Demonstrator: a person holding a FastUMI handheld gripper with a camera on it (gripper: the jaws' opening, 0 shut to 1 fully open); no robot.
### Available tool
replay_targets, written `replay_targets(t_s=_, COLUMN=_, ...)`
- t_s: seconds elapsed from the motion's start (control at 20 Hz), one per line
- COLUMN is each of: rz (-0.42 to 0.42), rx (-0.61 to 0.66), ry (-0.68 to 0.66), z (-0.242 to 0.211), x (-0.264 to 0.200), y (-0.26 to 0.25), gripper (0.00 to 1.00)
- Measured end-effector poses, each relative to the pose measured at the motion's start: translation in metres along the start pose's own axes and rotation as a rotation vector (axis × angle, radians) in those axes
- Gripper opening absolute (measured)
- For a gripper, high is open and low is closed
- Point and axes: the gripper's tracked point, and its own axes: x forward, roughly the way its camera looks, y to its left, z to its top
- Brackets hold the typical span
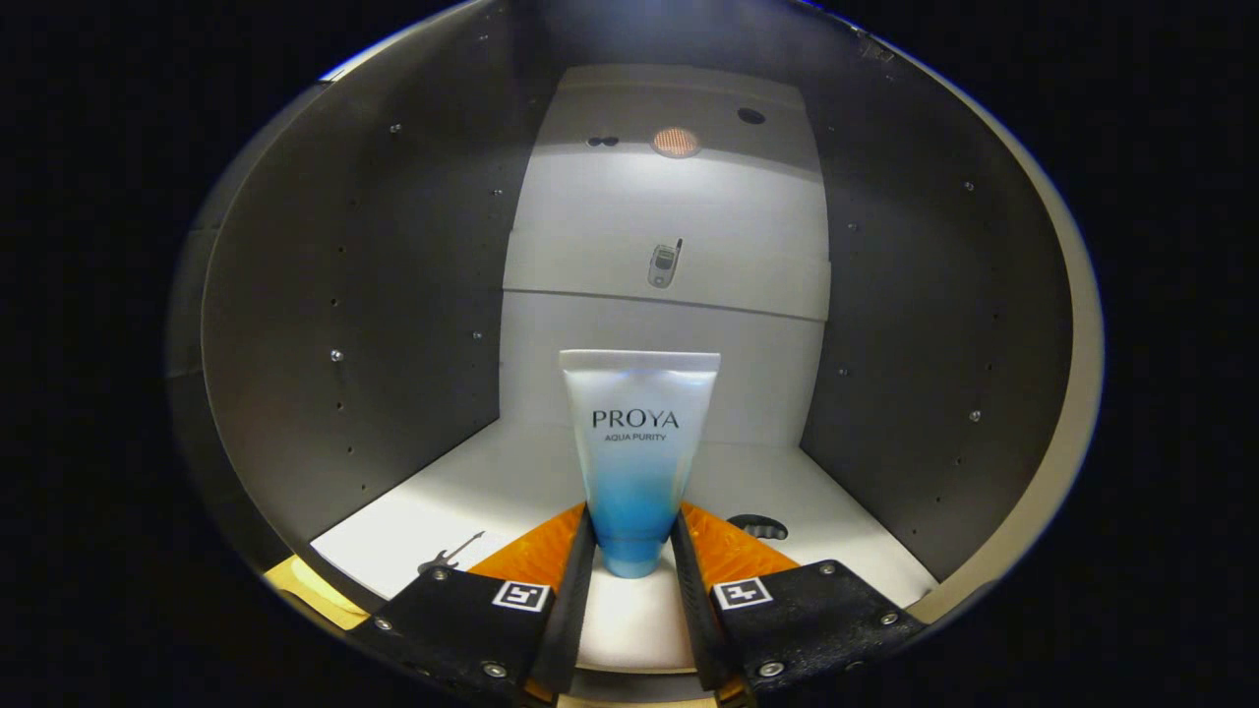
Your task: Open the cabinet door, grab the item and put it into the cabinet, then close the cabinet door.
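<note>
Inside the cabinet (393, 295) | hand-held gripper (634, 541) squeezes the tube (637, 442) upright | tube may tip over if let go fast

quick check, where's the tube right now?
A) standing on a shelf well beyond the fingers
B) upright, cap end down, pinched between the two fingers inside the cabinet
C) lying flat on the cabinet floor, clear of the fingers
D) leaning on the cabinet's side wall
B: the tube stands upright with its cap end down, and both fingers of the gripper press on its lower part, above the cabinet floor.
</note>
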Motion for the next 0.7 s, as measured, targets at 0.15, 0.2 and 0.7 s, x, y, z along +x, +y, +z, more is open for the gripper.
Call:
replay_targets(t_s=0.15, rz=-0.016, rx=-0.007, ry=0.014, z=-0.004, x=0.000, y=-0.004, gripper=0.49)
replay_targets(t_s=0.2, rz=0.003, rx=0.012, ry=0.015, z=-0.003, x=-0.002, y=0.000, gripper=0.51)
replay_targets(t_s=0.7, rz=-0.034, rx=0.014, ry=-0.073, z=0.018, x=-0.045, y=-0.001, gripper=0.93)
